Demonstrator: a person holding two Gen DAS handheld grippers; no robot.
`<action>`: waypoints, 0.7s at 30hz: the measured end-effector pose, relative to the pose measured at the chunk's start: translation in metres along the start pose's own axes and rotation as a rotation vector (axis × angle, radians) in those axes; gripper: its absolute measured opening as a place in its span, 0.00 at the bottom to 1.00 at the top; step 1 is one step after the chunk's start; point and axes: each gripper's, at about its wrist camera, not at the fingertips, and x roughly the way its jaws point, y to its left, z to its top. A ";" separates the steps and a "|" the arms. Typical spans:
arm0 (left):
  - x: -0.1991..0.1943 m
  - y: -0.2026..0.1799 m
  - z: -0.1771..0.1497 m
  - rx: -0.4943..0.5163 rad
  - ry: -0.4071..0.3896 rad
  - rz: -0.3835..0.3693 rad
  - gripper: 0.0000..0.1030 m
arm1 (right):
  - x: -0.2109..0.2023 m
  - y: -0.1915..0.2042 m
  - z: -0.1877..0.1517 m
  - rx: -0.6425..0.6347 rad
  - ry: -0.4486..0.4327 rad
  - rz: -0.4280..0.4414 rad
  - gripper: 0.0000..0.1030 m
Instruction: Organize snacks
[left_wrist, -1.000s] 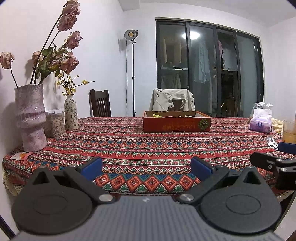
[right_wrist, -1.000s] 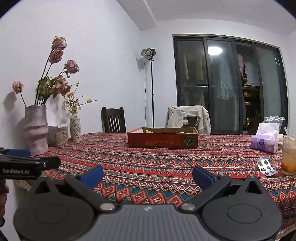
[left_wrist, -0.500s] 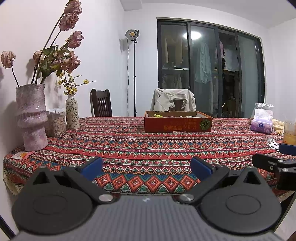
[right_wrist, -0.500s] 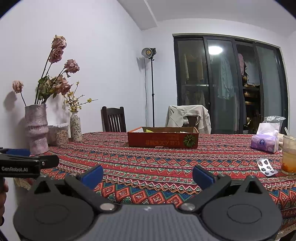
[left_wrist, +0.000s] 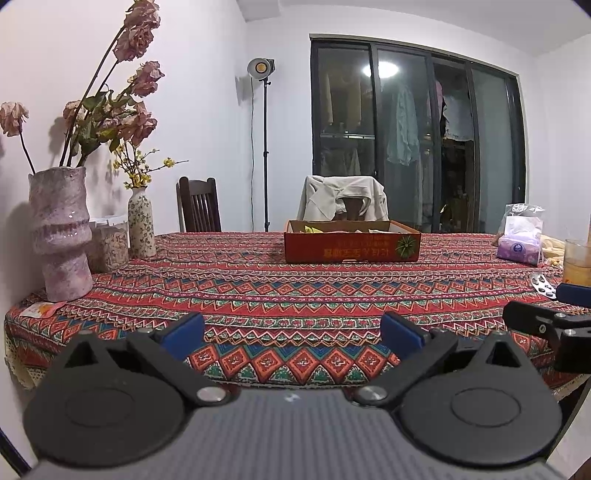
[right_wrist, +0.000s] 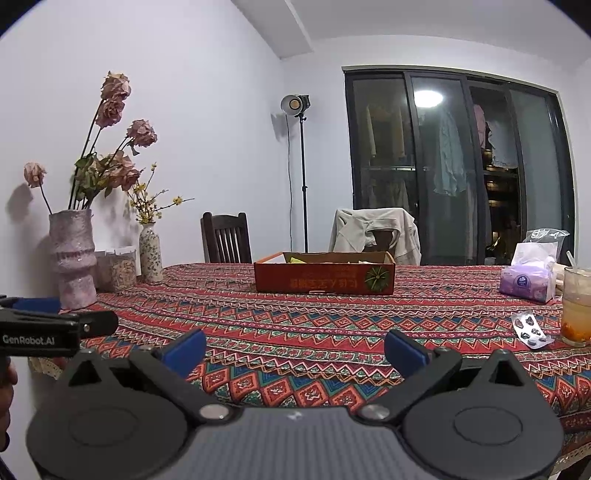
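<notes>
Dining room at night, dark glass doors behind, white walls; long table (left_wrist: 295, 295) under a red patterned cloth fills both views. Shallow orange cardboard box (left_wrist: 352, 244) sits near the middle of the far half, open top, long side toward the cameras; yellowish packets (left_wrist: 312, 229) show just over its rim at the left end, likely the snacks, though what else lies inside is hidden by the wall. Box placed centrally, probably so either gripper can reach it. No loose snacks are visible on the cloth between grippers and box, which fits either snacks already gathered in the box or a sorting yet to happen inside it; cannot tell which. Left gripper (left_wrist: 291, 334) held low at the near table edge, jaws wide apart, nothing between the blue pads. Right gripper (right_wrist: 295, 345) likewise at the near edge, jaws wide and empty; both level and pointed at the box. Each shows at the margin of the other's view, so they are side by side. Clutter kept to the margins: pink vase (left_wrist: 61, 232) with dried roses and small floral vase (left_wrist: 141, 225) at the left wall, tissue pack (right_wrist: 526, 282), drink glass (right_wrist: 576, 306) and pill blister (right_wrist: 532, 330) on the right, well apart from the box.
</notes>
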 end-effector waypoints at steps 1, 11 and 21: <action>0.000 0.000 0.000 0.001 0.000 -0.001 1.00 | 0.000 0.000 0.000 0.002 -0.001 0.000 1.00; 0.000 0.000 0.001 0.004 0.002 0.001 1.00 | -0.002 -0.001 0.000 0.007 -0.001 -0.005 1.00; 0.002 -0.001 -0.001 0.009 0.004 -0.002 1.00 | -0.001 -0.002 -0.002 0.006 0.005 -0.008 1.00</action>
